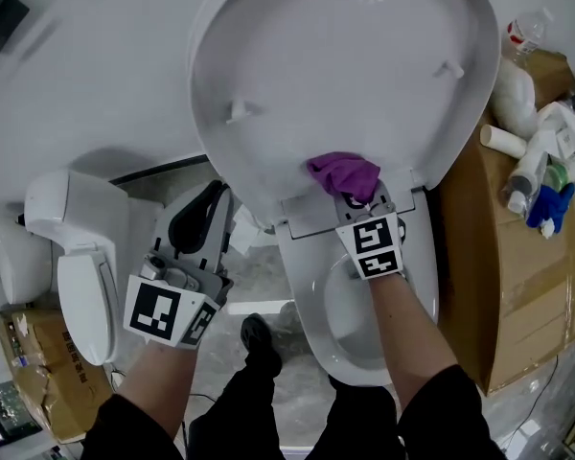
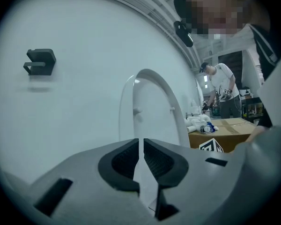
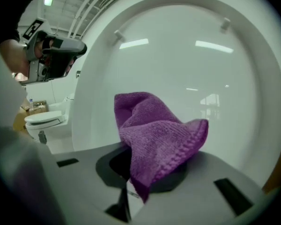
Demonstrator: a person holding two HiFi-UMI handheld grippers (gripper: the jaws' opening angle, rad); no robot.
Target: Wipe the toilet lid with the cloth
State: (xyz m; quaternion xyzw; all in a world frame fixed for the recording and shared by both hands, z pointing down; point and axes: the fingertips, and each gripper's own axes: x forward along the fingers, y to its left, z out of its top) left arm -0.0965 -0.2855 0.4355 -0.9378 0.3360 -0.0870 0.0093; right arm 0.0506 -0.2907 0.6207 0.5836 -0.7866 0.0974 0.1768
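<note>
The white toilet lid (image 1: 345, 56) stands raised against the wall, its inner face toward me (image 3: 178, 64). A purple cloth (image 1: 343, 173) is pressed low on that face, near the hinge. My right gripper (image 1: 356, 192) is shut on the cloth (image 3: 154, 139), which bunches up over its jaws. My left gripper (image 1: 203, 220) hangs left of the bowl, away from the lid, jaws together with nothing between them (image 2: 141, 161). From the left gripper view the lid (image 2: 152, 107) shows edge-on.
The open toilet bowl (image 1: 350, 314) sits below the lid. A second white toilet (image 1: 77, 247) stands at left. A cardboard box (image 1: 517, 257) with bottles and rags (image 1: 537, 151) stands at right. A dark wall hook (image 2: 40, 61) is up left. A person (image 2: 222, 90) stands far back.
</note>
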